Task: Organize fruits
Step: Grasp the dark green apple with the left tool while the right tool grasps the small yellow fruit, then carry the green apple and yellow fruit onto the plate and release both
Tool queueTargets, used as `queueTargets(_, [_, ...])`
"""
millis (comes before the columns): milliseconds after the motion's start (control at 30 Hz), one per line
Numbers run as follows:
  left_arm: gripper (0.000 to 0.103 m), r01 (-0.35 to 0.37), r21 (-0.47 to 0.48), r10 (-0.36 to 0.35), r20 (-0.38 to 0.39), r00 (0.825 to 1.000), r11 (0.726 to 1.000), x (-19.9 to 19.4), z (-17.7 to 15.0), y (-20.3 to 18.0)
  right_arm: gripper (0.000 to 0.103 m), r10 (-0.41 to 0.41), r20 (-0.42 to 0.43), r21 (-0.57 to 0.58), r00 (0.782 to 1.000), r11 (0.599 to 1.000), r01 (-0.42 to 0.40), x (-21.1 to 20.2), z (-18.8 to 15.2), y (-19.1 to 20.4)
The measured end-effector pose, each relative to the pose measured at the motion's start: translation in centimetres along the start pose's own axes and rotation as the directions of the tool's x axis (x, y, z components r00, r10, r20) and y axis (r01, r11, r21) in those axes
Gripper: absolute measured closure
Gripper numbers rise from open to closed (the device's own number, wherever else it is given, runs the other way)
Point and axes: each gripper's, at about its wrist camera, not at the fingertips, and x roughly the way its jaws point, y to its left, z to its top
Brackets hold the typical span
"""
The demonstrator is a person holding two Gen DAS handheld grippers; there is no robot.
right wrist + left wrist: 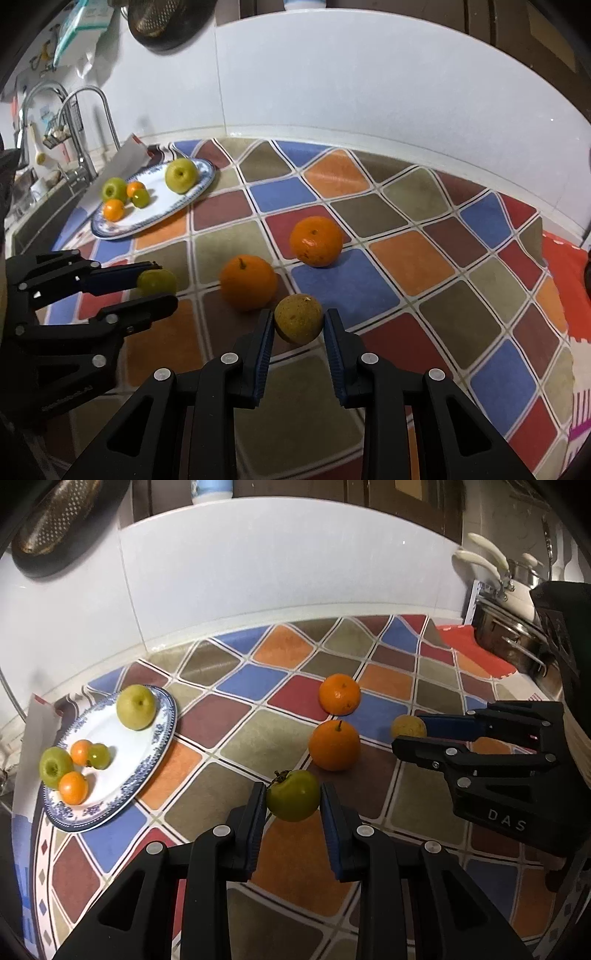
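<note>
Green fruit [293, 795] clamped btwn left gripper [293, 805] jaws, yellow-brown fruit [298, 318] clamped btwn right gripper [298, 325] jaws

Pots [517, 627] beside the counter run off-frame.

A green persimmon-like fruit [293, 795] with a dried brown calyx is sitting low in the near middle of the left wrist view, calyx tipped to the left. A dull yellow-brown, speckled round fruit [298, 318] is lying to its right. Just beyond them two oranges are resting close together: one with a short stem pointing up [334, 745], one farther back with its dimple showing [339, 694]. Far left, a blue-rimmed white plate [162, 734] is holding a yellow-green apple [136, 706], a green apple [55, 767], a smaller green fruit [98, 756] and two small oranges [81, 751] [73, 787].
</note>
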Motion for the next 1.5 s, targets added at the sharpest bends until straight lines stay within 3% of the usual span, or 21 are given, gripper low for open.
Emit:
queueTargets(833, [0.074, -0.029, -0.066, 0.039, 0.157, 0.987, 0.997, -9.1, -1.8, 2.8, 0.074, 0.041, 0.14, 0.014, 0.989, 0.999, -0.043, -7.7, 0.4, 6.5])
queueTargets(1500, [0.074, -0.049, -0.056, 0.061, 0.233, 0.971, 0.997, -13.6, -2.5, 9.6, 0.074, 0.053, 0.221, 0.008, 0.974, 0.998, -0.056, -9.4, 3.0, 14.1])
